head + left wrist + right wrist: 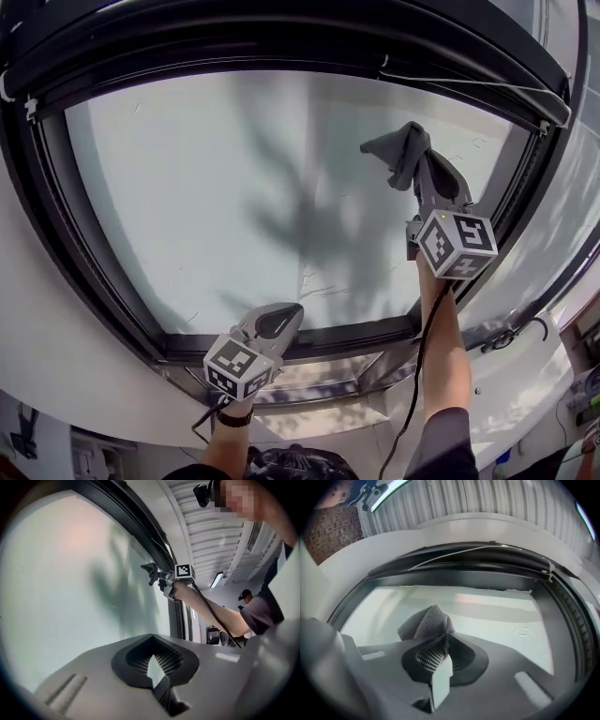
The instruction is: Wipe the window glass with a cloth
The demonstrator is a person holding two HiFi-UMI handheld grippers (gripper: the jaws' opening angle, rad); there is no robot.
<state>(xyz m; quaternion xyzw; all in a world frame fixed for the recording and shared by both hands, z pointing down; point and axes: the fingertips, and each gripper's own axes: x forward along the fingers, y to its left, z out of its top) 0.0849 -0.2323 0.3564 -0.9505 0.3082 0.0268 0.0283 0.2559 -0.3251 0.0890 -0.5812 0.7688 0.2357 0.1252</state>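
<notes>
One soft, light grey cloth [398, 150] is pinched, bunched, in the jaws of the right gripper [419, 172] at the upper right of the window glass [206, 187]. Gripping it at a bunched fold should resist slipping. The left gripper [279, 321] has its jaws pressed together, empty.

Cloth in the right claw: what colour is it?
The cloth is grey with a fine mesh-like weave, best seen in the right gripper view.

left tool [287, 314] grey, marker cube [240, 366] | right tool [424, 161] same, black cable [427, 356] | black wristband [234, 419] | dark sleeve [441, 448]
</notes>
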